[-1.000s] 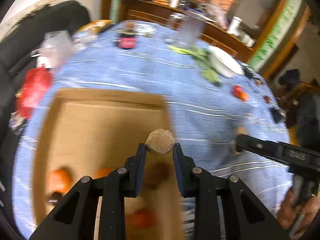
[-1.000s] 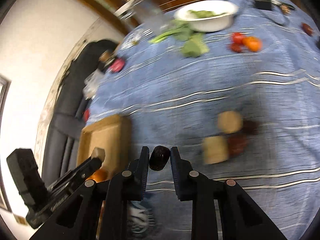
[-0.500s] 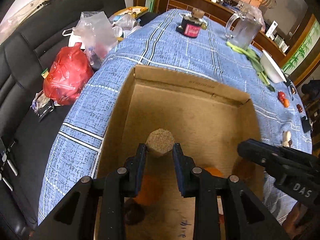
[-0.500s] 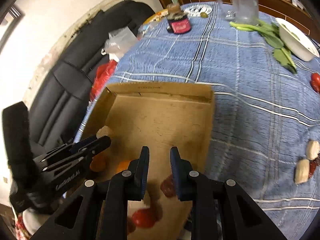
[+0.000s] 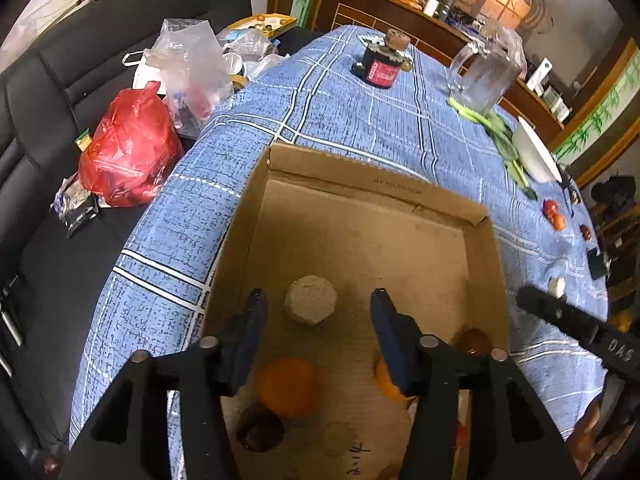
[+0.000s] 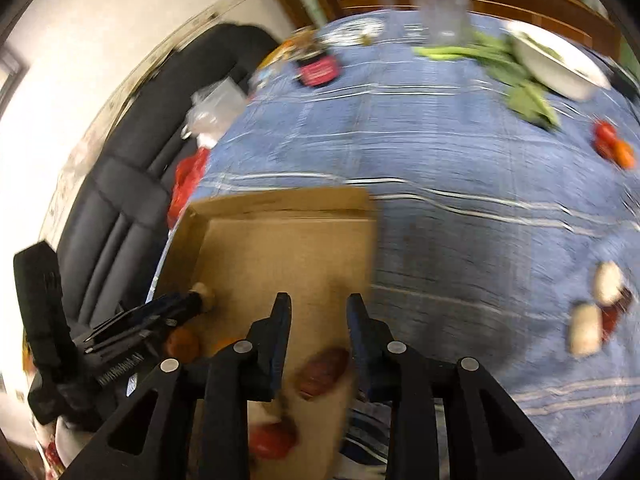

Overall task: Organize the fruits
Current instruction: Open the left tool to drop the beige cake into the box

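Note:
A cardboard box [image 5: 360, 184] lies on the blue checked tablecloth [image 5: 360, 120]. My left gripper [image 5: 316, 304] is open over the box, with a beige rough fruit [image 5: 310, 304] lying loose on the box floor between its fingers. An orange [image 5: 288, 386], a second orange [image 5: 386, 380], a dark fruit [image 5: 260, 426] and a brown fruit [image 5: 472, 340] lie in the box. My right gripper [image 6: 318, 304] is open and empty above the box [image 6: 288, 240]. A dark red fruit [image 6: 324, 372] and a red fruit [image 6: 272, 440] lie below it.
Loose fruits [image 6: 596, 312] and red tomatoes [image 6: 612, 144] lie on the cloth to the right. A white bowl [image 6: 556, 64], greens [image 6: 520, 92], a glass jug [image 5: 484, 72] and a dark jar [image 5: 382, 66] stand at the far end. A black sofa with plastic bags [image 5: 128, 152] is at left.
My left gripper has opened and let go of the beige fruit, which now lies in the box. My right gripper dropped its dark fruit earlier and has opened wider, moving right.

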A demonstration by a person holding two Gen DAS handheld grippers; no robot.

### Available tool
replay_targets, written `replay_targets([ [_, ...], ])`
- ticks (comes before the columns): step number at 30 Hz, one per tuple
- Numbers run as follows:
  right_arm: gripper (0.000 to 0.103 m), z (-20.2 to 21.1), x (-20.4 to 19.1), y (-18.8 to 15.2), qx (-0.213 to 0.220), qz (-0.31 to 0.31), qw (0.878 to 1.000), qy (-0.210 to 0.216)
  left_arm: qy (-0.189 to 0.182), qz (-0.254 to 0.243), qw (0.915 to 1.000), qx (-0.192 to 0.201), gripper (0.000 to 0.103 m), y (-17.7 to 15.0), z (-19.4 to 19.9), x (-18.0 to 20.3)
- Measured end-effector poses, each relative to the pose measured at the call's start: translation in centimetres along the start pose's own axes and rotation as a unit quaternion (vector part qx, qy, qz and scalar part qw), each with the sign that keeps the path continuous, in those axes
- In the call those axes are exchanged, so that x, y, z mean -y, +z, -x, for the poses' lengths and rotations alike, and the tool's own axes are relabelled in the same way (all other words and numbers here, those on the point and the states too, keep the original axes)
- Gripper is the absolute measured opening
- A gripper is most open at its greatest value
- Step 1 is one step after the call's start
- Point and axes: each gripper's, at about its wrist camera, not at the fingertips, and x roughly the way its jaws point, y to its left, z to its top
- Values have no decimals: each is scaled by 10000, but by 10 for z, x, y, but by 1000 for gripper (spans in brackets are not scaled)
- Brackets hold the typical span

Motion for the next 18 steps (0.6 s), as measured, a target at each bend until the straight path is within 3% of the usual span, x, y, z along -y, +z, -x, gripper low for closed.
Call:
replay_targets([
  [4, 32, 6, 26, -18, -128, -193, 9997, -101, -156, 106, 9998, 52, 55, 0, 7, 2],
  [9, 32, -6, 30, -38, -373, -145, 9991, -150, -259, 21, 9996, 64, 55, -3, 11, 14],
  [18, 32, -22, -9, -42, -241, 1075, 9928, -465, -310, -30, 9995, 52, 55, -15, 17, 27],
])
